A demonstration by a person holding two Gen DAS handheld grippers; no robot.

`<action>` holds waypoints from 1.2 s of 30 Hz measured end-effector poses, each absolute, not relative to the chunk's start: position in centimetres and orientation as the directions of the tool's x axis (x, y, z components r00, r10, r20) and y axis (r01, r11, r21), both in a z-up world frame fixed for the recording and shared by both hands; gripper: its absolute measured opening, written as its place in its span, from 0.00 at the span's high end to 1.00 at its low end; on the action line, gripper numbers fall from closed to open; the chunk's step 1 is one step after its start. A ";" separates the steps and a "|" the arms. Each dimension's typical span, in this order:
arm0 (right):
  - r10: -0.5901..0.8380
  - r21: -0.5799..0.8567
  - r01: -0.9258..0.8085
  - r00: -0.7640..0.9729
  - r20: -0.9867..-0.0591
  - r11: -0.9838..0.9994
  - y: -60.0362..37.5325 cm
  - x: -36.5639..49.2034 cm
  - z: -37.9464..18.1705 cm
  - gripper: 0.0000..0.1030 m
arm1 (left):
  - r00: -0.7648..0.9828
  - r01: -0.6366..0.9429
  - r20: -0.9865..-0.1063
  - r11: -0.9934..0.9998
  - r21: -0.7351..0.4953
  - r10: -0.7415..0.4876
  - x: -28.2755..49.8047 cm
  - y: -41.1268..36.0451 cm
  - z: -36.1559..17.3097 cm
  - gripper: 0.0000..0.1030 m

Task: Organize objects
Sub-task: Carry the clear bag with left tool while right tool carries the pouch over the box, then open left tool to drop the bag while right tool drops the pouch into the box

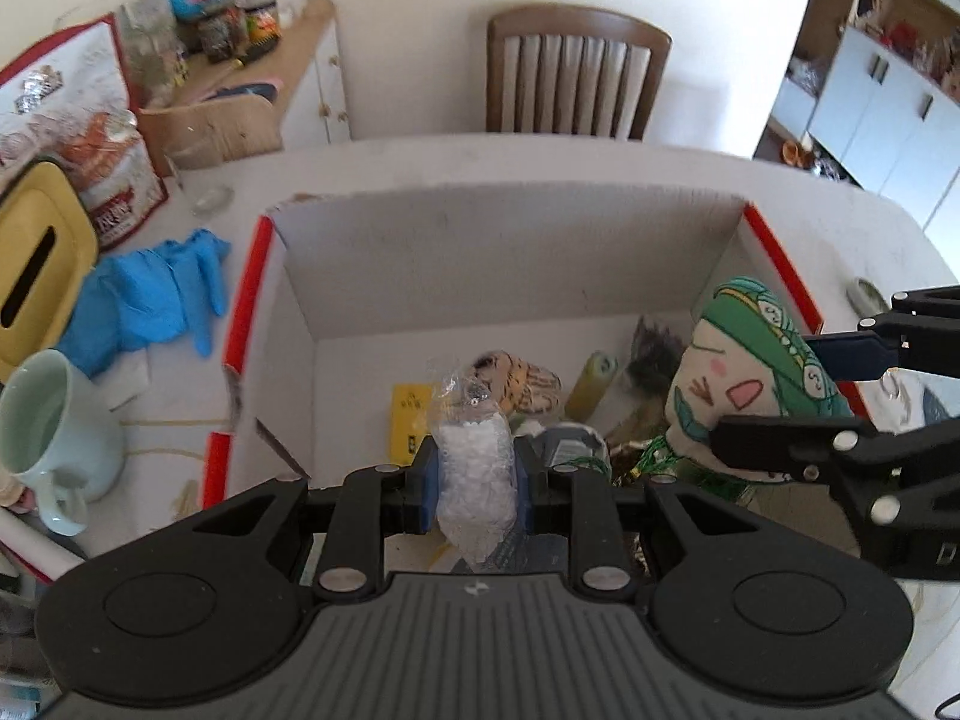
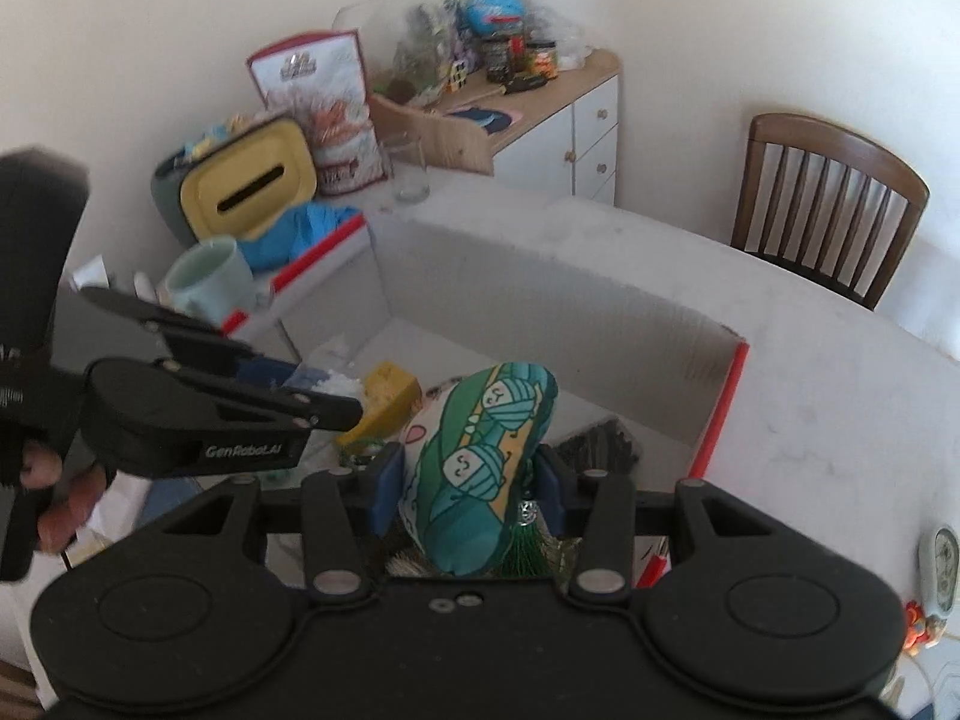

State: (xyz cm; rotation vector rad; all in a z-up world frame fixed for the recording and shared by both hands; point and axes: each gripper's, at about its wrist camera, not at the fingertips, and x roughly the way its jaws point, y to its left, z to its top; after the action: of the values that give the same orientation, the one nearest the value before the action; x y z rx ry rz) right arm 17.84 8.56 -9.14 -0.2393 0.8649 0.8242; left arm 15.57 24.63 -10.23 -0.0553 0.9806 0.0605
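Observation:
A white cardboard box [image 1: 360, 252] with red edges stands open on the table; it shows in the right wrist view too [image 2: 540, 312]. My left gripper [image 1: 477, 480] is shut on a clear plastic bag of white bits [image 1: 477, 468] and holds it over the box's near side. My right gripper [image 2: 468, 480] is shut on a green plush toy with a drawn face [image 2: 480, 468] and holds it over the box's right part; the toy also shows in the left wrist view [image 1: 750, 372]. Inside the box lie a yellow card [image 1: 408, 414], a striped plush [image 1: 516, 384] and a yellow tube [image 1: 591, 384].
Left of the box lie a blue glove [image 1: 150, 300], a pale green mug [image 1: 54, 438], a yellow-lidded bin [image 1: 36, 264] and a snack bag [image 1: 114, 180]. A drinking glass [image 2: 411, 171], a cluttered cabinet [image 2: 558, 114] and a wooden chair [image 1: 576, 78] stand behind.

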 end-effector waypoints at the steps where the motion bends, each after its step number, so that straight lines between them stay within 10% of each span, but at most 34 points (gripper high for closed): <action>1: 0.541 0.126 -0.731 0.366 -0.757 0.671 8.7 17.7 -9.4 0.57 | 0.550 -0.070 -0.835 0.997 -0.020 0.022 15.7 24.6 -10.4 0.77; 24: 0.492 0.070 -0.717 0.400 -0.774 0.694 8.1 17.4 -10.8 0.38 | 0.484 -0.092 -0.874 0.996 -0.014 0.033 16.4 24.9 -12.4 0.76; 29: 0.508 0.103 -0.697 0.405 -0.760 0.710 6.7 17.2 -10.0 0.37 | 0.503 -0.104 -0.864 0.994 -0.018 0.037 15.8 24.8 -11.5 0.63; 31: 0.512 0.110 -0.691 0.409 -0.755 0.714 6.2 17.1 -9.6 0.37 | 0.519 -0.113 -0.853 0.994 -0.010 0.051 15.5 24.6 -10.9 0.43; 36: 0.532 0.132 -0.683 0.418 -0.737 0.719 4.9 16.4 -8.4 0.37 | 0.556 -0.110 -0.829 0.994 -0.002 0.060 14.5 23.9 -9.3 0.41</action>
State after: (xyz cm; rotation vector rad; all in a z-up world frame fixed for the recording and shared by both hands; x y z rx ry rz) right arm 16.43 4.86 -8.43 -0.1995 0.8451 0.7681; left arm 14.53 23.92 -9.28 -0.0559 0.9766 0.1002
